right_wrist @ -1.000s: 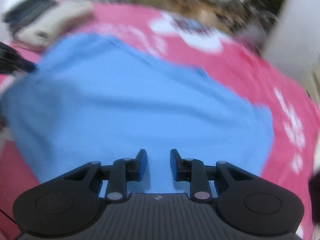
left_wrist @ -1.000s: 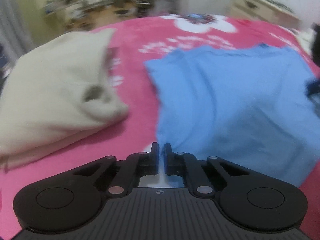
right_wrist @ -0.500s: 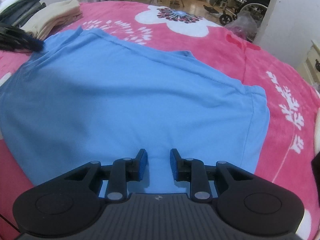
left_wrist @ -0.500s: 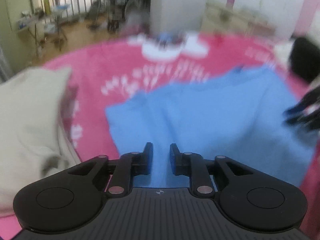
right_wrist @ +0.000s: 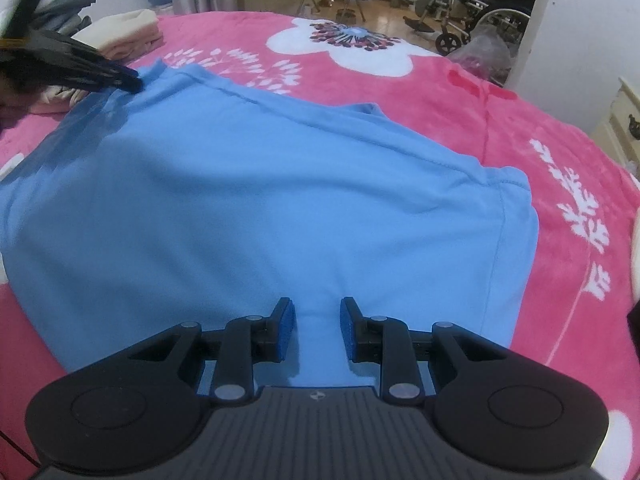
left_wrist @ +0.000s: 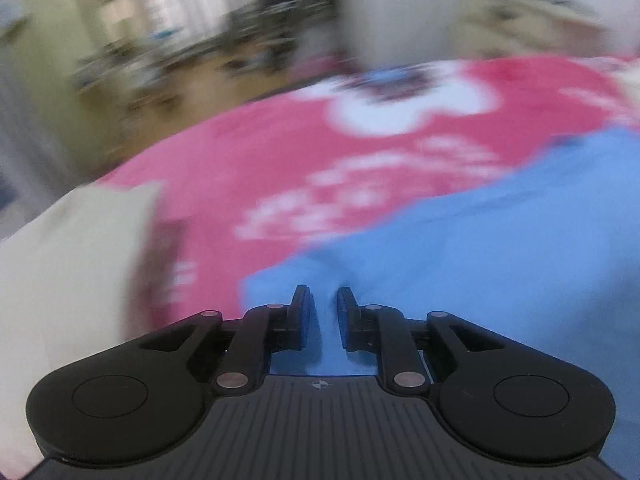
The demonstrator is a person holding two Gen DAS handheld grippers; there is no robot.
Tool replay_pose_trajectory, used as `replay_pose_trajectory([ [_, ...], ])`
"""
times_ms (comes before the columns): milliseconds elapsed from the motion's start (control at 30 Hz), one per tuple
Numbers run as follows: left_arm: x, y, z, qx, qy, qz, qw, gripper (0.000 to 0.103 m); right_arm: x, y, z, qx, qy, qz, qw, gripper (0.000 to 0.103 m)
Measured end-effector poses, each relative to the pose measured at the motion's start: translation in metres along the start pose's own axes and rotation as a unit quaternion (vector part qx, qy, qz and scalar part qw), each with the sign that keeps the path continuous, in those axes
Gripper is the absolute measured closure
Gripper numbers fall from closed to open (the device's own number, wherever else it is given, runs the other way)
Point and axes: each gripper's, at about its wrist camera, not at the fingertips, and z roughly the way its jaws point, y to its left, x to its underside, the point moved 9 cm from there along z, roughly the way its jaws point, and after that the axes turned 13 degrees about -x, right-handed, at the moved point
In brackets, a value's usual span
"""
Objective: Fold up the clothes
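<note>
1. Left gripper [left_wrist: 322, 300]: jaws parted by a narrow gap; they have just been opening. Blue cloth shows in the gap, but the pads do not press on it. Judged: a released edge, not a grip.
2. Right gripper [right_wrist: 316, 310]: jaws apart, nothing clamped. Blue cloth lies below and ahead of the fingers [right_wrist: 285, 328]; contact cannot be told.
3. Task item: one blue T-shirt [right_wrist: 280, 200], spread flat on the pink floral blanket [right_wrist: 500, 120]. From the right gripper it runs forward and to both sides; one sleeve [right_wrist: 516, 208] sits ahead-right. From the left gripper the blue T-shirt [left_wrist: 460, 260] fills the ground ahead and to the right, its near corner just left of the fingertips.
4. Why so placed, as a judgement: the shirt is laid out smooth and wide so that a fold line can be chosen; both grippers sit at its near hem, one toward each side, suiting a two-handed lift of that edge.
5. Beige folded garment [left_wrist: 72, 272]: left of the left gripper, apart from the shirt. Likely set aside, already done.
6. Pile of dark and beige clothes [right_wrist: 80, 20]: far ahead-left of the right gripper, off the working area.
7. Counts: grippers, two; blue shirts, two views of one; beige garment beside the left gripper, one; pile, one, its items too small to count. Left view heavily blurred.
</note>
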Motion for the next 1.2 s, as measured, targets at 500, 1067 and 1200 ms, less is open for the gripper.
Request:
replay_pose_trajectory([
  [500, 0.016, 0.003, -0.079, 0.167, 0.041, -0.020, 0.9849, 0.072, -0.040, -0.011, -0.031, -0.025, -0.057, 0.000, 0.998, 0.075],
  [1067, 0.155, 0.082, -0.122, 0.099, 0.214, -0.115, 0.9649, 0.069, -0.043, -0.099, -0.072, 0.032, -0.137, 0.144, 0.979, 0.085],
  [1200, 0.162, 0.087, -0.119, 0.111, 0.224, -0.151, 0.9564, 0.069, -0.068, -0.006, -0.062, -0.081, -0.126, 0.056, 0.987, 0.073],
])
